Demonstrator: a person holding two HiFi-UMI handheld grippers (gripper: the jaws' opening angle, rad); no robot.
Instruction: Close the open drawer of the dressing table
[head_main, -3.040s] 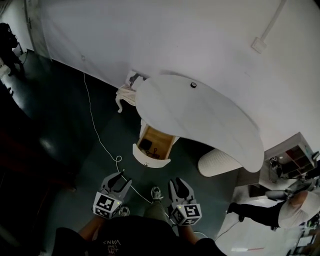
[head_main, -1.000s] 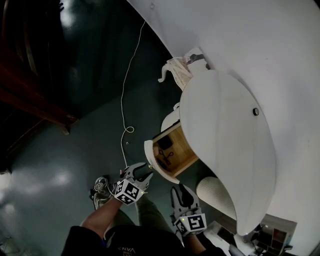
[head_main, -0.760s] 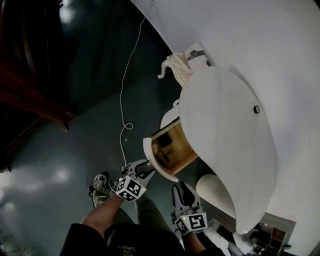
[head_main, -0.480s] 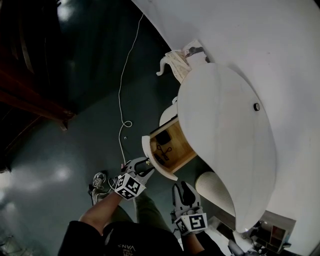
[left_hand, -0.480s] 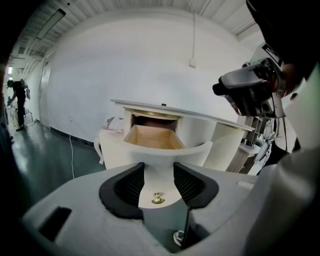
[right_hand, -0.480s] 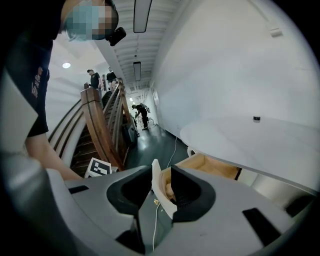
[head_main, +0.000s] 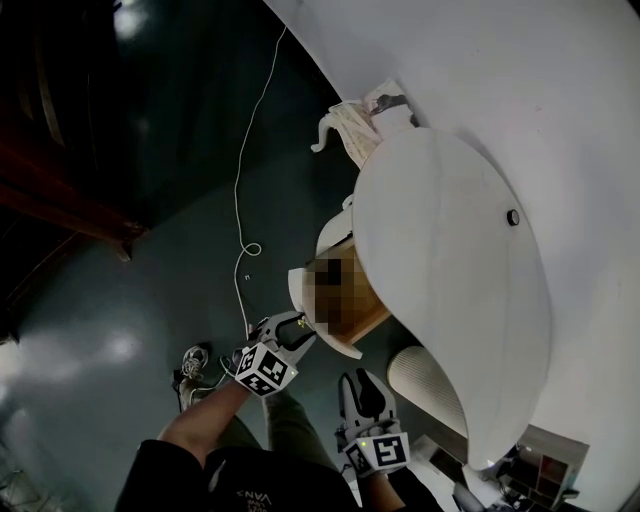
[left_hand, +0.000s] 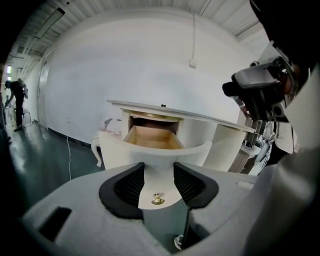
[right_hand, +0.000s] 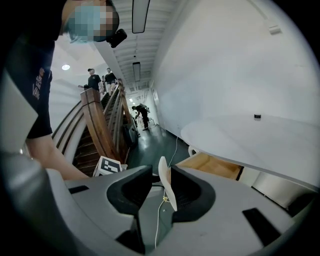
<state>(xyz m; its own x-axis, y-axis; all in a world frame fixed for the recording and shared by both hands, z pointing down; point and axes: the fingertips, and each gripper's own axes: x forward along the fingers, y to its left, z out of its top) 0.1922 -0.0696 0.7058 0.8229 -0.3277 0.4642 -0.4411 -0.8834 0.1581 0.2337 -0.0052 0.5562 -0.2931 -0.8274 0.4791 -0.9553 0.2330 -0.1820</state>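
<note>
The white dressing table (head_main: 450, 250) stands against the wall with its drawer (head_main: 365, 315) pulled out, wooden inside. The drawer's curved white front (head_main: 300, 292) faces me. My left gripper (head_main: 298, 325) is open right at that front. In the left gripper view the front's brass knob (left_hand: 157, 200) shows in the gap of the left gripper (left_hand: 156, 182); whether the fingers touch the front I cannot tell. My right gripper (head_main: 362, 383) hangs open lower down, just short of the drawer's near end. In the right gripper view the right gripper (right_hand: 162, 187) sees the front (right_hand: 167, 185) edge-on.
A white cable (head_main: 240, 200) runs across the dark floor to the left of the drawer. A ribbed white cylinder (head_main: 430, 385) stands under the table's near end, and a carved stool with cloth (head_main: 350, 130) at its far end. A dark wooden staircase (head_main: 60, 200) fills the left.
Since three seconds ago I have come close to the table's side. Over the last second my left gripper has moved up to the drawer front. The right gripper has barely moved.
</note>
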